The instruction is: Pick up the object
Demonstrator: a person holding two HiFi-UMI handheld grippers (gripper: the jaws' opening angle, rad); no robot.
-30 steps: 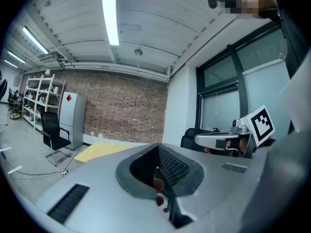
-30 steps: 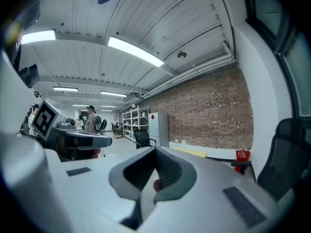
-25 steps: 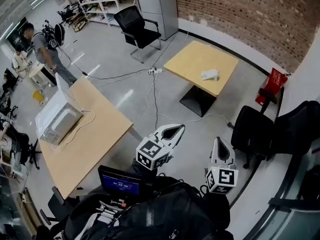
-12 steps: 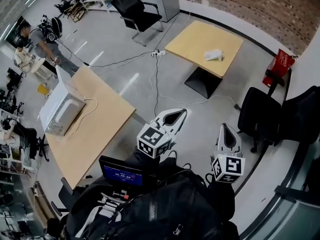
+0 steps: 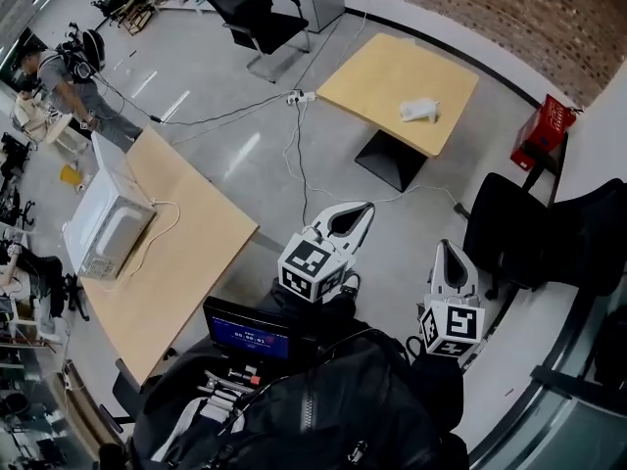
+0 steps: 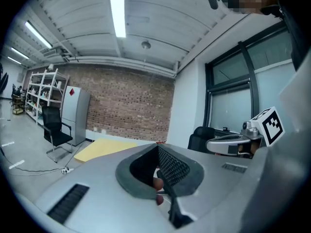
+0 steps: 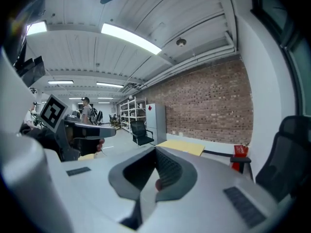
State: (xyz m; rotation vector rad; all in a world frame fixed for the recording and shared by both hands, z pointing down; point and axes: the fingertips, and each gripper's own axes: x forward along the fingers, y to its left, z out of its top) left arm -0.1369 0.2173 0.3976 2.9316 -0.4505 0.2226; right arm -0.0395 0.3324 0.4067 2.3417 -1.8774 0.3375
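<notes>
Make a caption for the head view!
Left gripper and right gripper, both shut, far from the object on the table.

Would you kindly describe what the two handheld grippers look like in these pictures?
The left gripper and the right gripper both have smooth pale grey shells that taper to a point around a dark teardrop opening. The pads inside are black with a mesh texture. Each carries a white cube printed with black square markers.
</notes>
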